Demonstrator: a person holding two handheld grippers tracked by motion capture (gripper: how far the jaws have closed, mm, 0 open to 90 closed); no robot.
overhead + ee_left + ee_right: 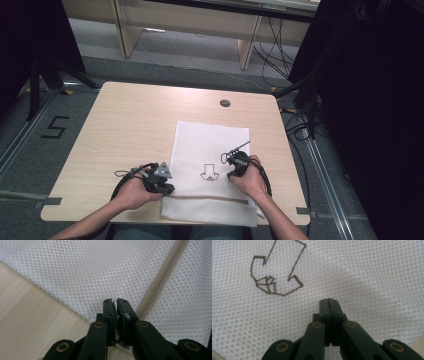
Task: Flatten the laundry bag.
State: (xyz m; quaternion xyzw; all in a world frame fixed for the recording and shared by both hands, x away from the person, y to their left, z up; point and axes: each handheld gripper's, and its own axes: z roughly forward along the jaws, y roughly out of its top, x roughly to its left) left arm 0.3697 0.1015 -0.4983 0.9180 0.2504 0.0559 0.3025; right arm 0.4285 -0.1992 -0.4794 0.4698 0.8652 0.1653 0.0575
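- The white mesh laundry bag lies flat on the wooden table, its near end folded over at the table's front edge, and both grippers rest at that end.
- The left gripper sits at the bag's left edge. Its jaws are pressed together, and a shred of white shows between the pads; whether that is pinched mesh I cannot tell.
- Just to the right of those fingertips the beige zipper runs away slantwise across the mesh.
- The right gripper is closed on nothing, its tips lying on the mesh just below and to the right of the brown arrow-shaped emblem.
- By the look of it the bag is very light, soft and limp. It should sag and fold from any single hold and slide easily on the smooth tabletop.
- The open weave gives the pads something to bite, yet a thin pinch may catch one layer and not both.
- The firmest holds are probably the stitched left edge beside the left fingertips and the zipper tape, where the cloth is doubled.
- Two holds well apart would likely keep it spread.
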